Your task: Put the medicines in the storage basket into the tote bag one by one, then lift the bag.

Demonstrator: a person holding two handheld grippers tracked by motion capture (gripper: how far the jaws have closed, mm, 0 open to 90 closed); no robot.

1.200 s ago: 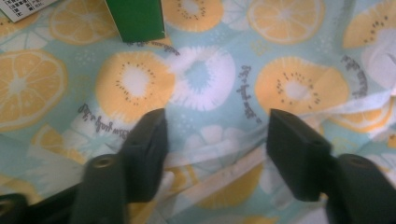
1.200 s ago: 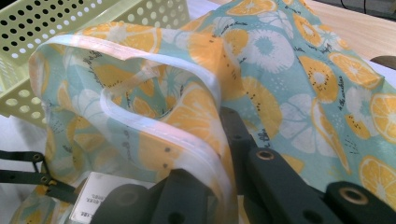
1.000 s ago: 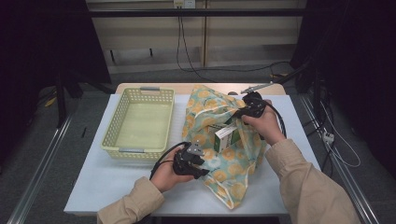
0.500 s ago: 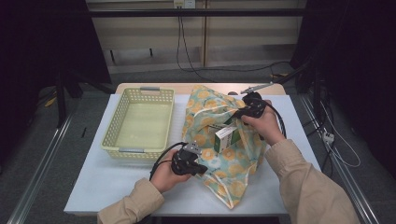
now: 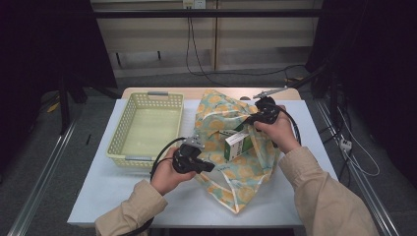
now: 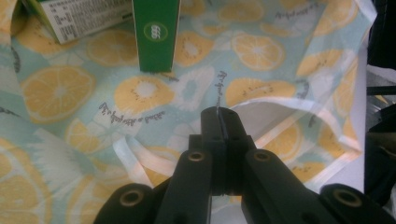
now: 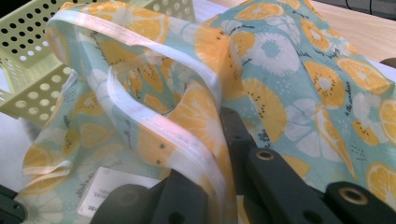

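A cloth bag (image 5: 231, 123) printed with orange slices lies on the white table (image 5: 113, 187), its mouth held apart. A green and white box (image 5: 236, 143) stands inside it, and the left gripper view looks at that box (image 6: 156, 32) from close by. My left gripper (image 5: 209, 167) is at the bag's near left edge. Its jaws are pressed together at the bag's white hem (image 6: 280, 100), which runs off from the tips. My right gripper (image 5: 253, 119) is shut on the far edge, with the bag's fabric (image 7: 187, 116) draped over its jaws.
A pale yellow-green perforated basket (image 5: 147, 128) with nothing in it stands left of the bag, and its wall (image 7: 28, 70) is close to the fabric. Bare table surface lies in front of the basket. A cable trails from each gripper.
My left gripper has lifted a little at the bag's near edge. The right hand and the box have stayed put.
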